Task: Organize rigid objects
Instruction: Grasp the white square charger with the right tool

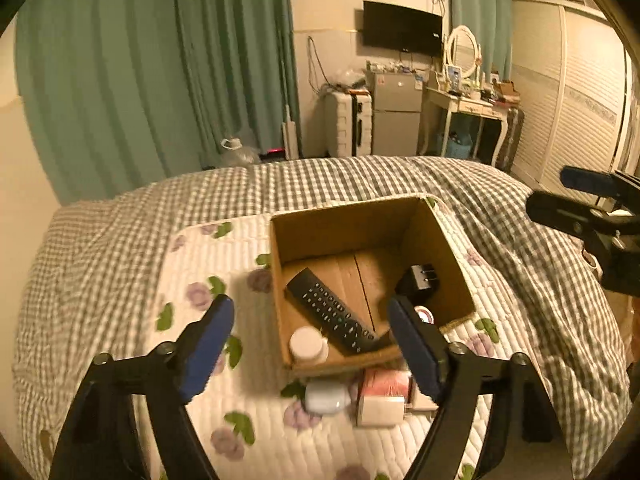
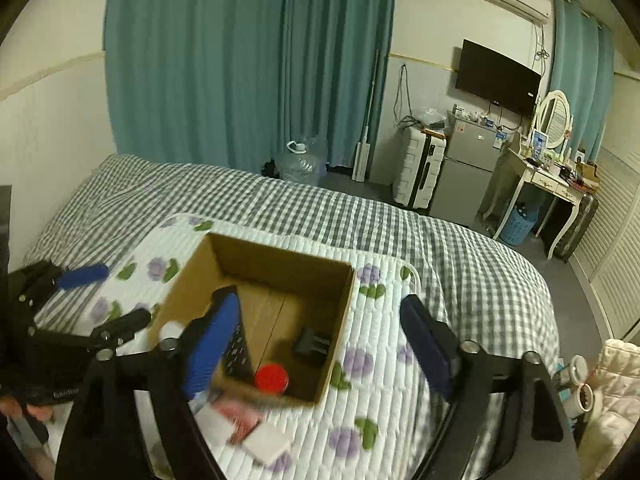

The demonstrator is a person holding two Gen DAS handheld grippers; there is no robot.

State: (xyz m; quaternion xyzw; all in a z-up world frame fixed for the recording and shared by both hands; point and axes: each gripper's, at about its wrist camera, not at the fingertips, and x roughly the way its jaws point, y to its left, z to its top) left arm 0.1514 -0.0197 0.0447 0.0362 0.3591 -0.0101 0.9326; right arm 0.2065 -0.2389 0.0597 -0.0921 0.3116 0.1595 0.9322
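An open cardboard box (image 1: 352, 220) (image 2: 280, 252) stands on a floral quilted mat on the bed. Inside lie a black remote (image 1: 332, 306), a white-lidded jar (image 1: 308, 344), a black plug adapter (image 1: 418, 280) (image 2: 312, 344) and a red-lidded jar (image 2: 272, 378). In front of the box lie a white bottle (image 1: 326, 396), a pink box (image 1: 384, 382) (image 2: 238, 414) and a white charger (image 1: 380, 412) (image 2: 268, 442). My left gripper (image 1: 310, 320) is open and empty above the box's near edge. My right gripper (image 2: 320, 320) is open and empty above the box.
The mat (image 2: 380, 400) lies on a grey checked bedspread (image 1: 120, 240). Beyond the bed stand green curtains, a white suitcase (image 2: 420, 172), a small fridge (image 2: 468, 168) and a dressing table (image 2: 548, 180). Cups (image 2: 580, 392) sit at the bed's right.
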